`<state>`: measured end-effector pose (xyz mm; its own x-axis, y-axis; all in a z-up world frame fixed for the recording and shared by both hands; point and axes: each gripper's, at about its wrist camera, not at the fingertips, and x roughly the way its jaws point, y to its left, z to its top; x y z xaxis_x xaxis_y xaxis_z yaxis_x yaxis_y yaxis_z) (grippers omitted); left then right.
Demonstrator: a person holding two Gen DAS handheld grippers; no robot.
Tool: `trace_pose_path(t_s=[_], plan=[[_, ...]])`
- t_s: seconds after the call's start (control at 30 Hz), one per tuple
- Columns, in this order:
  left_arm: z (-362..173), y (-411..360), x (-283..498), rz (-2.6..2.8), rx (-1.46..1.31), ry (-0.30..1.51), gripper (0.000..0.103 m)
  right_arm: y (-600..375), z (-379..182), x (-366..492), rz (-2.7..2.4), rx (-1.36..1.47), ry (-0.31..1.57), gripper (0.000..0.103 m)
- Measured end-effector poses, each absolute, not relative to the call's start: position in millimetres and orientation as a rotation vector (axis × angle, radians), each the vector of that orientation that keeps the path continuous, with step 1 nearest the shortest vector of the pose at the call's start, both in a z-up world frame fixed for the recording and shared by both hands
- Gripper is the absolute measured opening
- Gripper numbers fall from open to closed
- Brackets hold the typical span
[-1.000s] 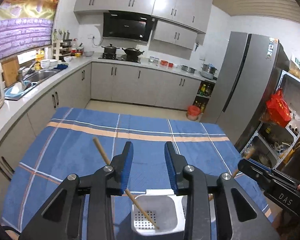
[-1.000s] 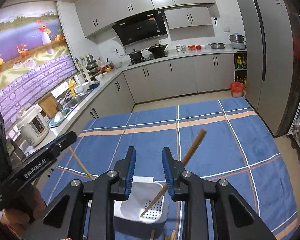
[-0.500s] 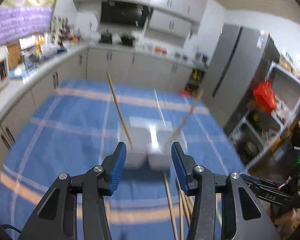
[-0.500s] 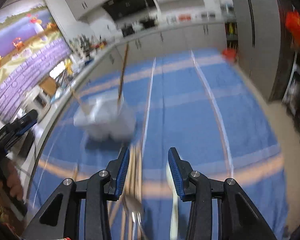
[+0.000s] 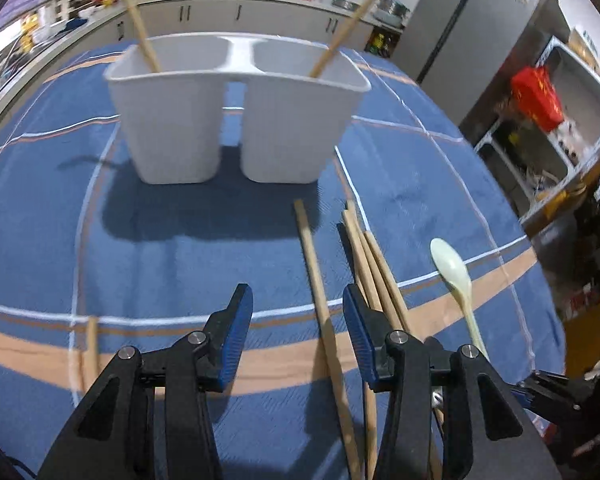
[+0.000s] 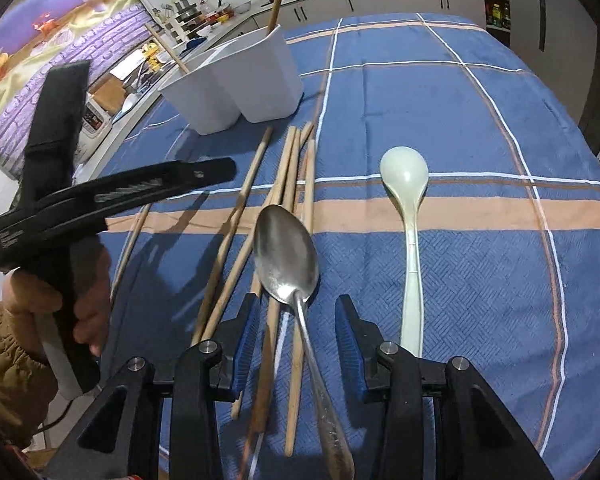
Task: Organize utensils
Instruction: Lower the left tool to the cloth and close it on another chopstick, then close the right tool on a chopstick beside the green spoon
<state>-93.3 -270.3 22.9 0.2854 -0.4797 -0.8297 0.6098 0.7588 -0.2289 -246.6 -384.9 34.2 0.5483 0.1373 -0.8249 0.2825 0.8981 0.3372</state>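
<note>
- Two grippers hovering over a blue checked tablecloth (image 6: 480,128), spreading wide to the table's far edge by the grey kitchen cabinets (image 5: 260,12) and curving away on the right toward the fridge (image 5: 480,20); lying bare across the whole right half in the right wrist view.
- Standing upright toward the cloth's far side, a white two-compartment holder (image 5: 236,112), keeping open cloth in front of it and to its left.
- Leaning in each compartment, one wooden chopstick: left one (image 5: 134,12), right one (image 5: 352,20), both poking well above the rim.
- Lying loose in front of the holder, a bundle of wooden chopsticks (image 6: 296,176), pointing roughly at it, some overlapping; one single stick (image 5: 316,280) sitting just left of the bundle.
- Resting on top of the bundle, bowl up, a metal spoon (image 6: 286,252).
- Lying alone to the right, a pale plastic spoon (image 6: 406,184), well apart from the bundle.
- Left gripper (image 5: 296,316), having just been widening, now standing released with the single stick between the pads, untouched.
- Right gripper (image 6: 294,328), likewise having spread, now standing released, straddling the metal spoon's neck without pressing.
- Gripping the left tool's handle, a hand (image 6: 60,300) in a brown sleeve.
</note>
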Motion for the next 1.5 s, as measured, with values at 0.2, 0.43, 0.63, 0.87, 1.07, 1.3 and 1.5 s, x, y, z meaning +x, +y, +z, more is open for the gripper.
trace_pose_path(t_s=[0.2,0.43,0.63,0.87,1.07,1.3,1.5], plan=[[15,-295,-95,-0.714,0.269,1.012,0.022,-382,29,-236,-0.123,0.434,0.998,0.042],[14,-287,-98,-0.699,0.312,1.005,0.008,-377,31,-228,-0.191,0.346,1.013,0.030],[14,-251,-97,-0.703,0.245,1.054,0.007,-404,33,-242,-0.310,0.322,1.021,0.025],[13,-224,-99,-0.680,0.228,1.062,0.007,-406,60,-252,-0.334,0.343,0.943,0.026],[15,-206,-106,-0.640,0.258,1.033,0.007,-373,68,-211,-0.090,0.400,0.945,0.026],[16,-190,-107,-0.612,0.248,1.027,0.007,-370,46,-175,-0.145,0.316,1.078,0.016],[15,-185,-109,-0.600,0.249,1.013,0.007,-376,40,-172,-0.215,0.318,1.109,0.006]])
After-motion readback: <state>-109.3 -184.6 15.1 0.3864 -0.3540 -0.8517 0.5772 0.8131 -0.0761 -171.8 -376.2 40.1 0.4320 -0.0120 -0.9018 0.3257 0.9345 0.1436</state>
